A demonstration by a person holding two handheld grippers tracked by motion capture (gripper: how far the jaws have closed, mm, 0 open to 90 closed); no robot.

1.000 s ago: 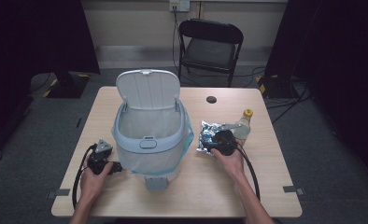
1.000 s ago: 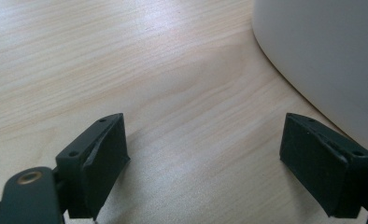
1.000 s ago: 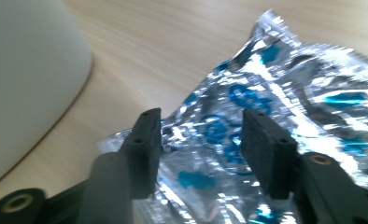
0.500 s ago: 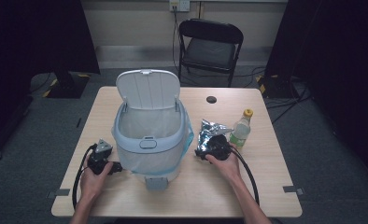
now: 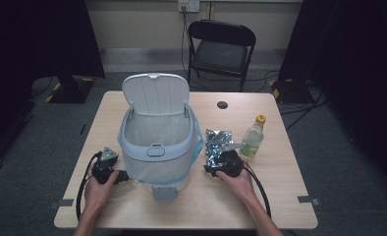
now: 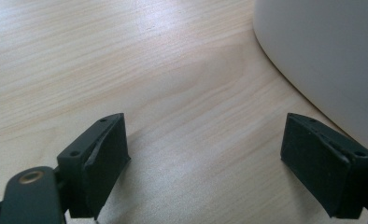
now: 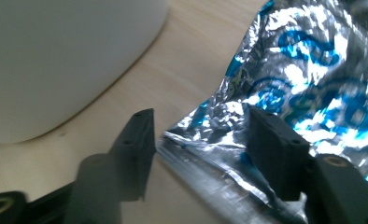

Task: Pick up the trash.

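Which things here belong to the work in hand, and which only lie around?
In the work: foil bag, right gripper with the bag's edge between its open jaws, open bin.
Lying around: bottle, left gripper, chair.

The table [image 5: 132,118] is pale wood-grain laminate, smooth with a soft sheen under the light, and the bin [image 5: 157,142] on it looks like matt, smooth plastic in light grey-white, lined with a thin translucent plastic bag [image 5: 154,132]. To the bin's right lies a foil wrapper [image 7: 303,84], crinkled and highly reflective silver with glossy blue print, and beside it stands a bottle [image 5: 253,138] of clear glossy plastic with a yellow cap. The right gripper [image 7: 201,140] and left gripper [image 6: 205,158] have matt black jaws with a slightly rough, dull facing.
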